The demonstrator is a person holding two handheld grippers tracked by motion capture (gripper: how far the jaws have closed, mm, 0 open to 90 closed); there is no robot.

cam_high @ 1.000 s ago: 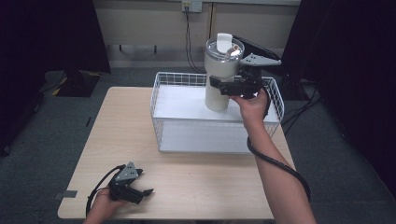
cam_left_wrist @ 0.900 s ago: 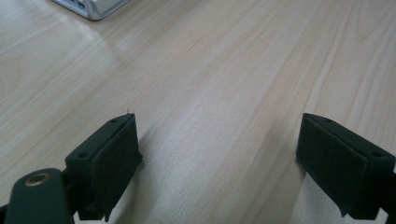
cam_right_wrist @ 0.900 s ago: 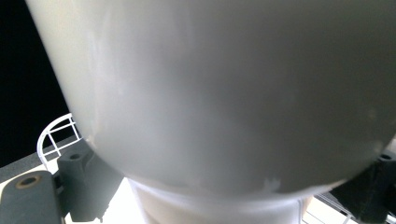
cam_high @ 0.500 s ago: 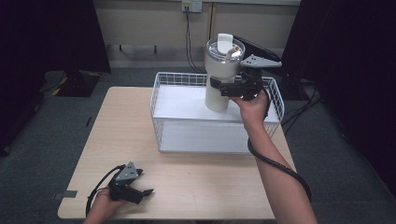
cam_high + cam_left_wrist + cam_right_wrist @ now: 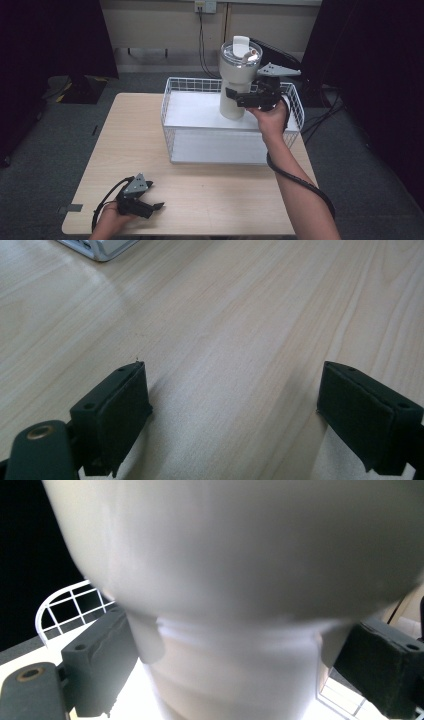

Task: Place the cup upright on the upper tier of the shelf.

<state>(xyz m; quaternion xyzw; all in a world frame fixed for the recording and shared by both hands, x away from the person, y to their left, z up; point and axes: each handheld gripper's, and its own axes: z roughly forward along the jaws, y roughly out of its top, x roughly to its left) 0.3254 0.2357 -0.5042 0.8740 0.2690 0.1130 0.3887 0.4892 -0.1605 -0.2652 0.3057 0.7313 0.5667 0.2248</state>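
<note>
A tall white tumbler (image 5: 235,75) with a clear lid and a white straw tab stands upright inside the white wire basket (image 5: 172,125), at its far right. My right gripper (image 5: 239,99) comes in from the right and is shut on the tumbler's narrow lower part. In the right gripper view the tumbler (image 5: 240,555) looms close, with the right gripper (image 5: 235,675) holding a black jaw on either side of its base. My left gripper (image 5: 150,207) rests on the table near the front left corner. Its jaws stand wide apart over bare wood in the left gripper view (image 5: 235,410).
The basket has a flat white floor and sits on the far right half of the light wooden table (image 5: 125,140). A corner of the basket (image 5: 100,247) shows ahead of the left gripper. Cables and a wall socket lie behind the table.
The right gripper and tumbler have shifted only slightly, settling a little lower. The left gripper has not moved.
</note>
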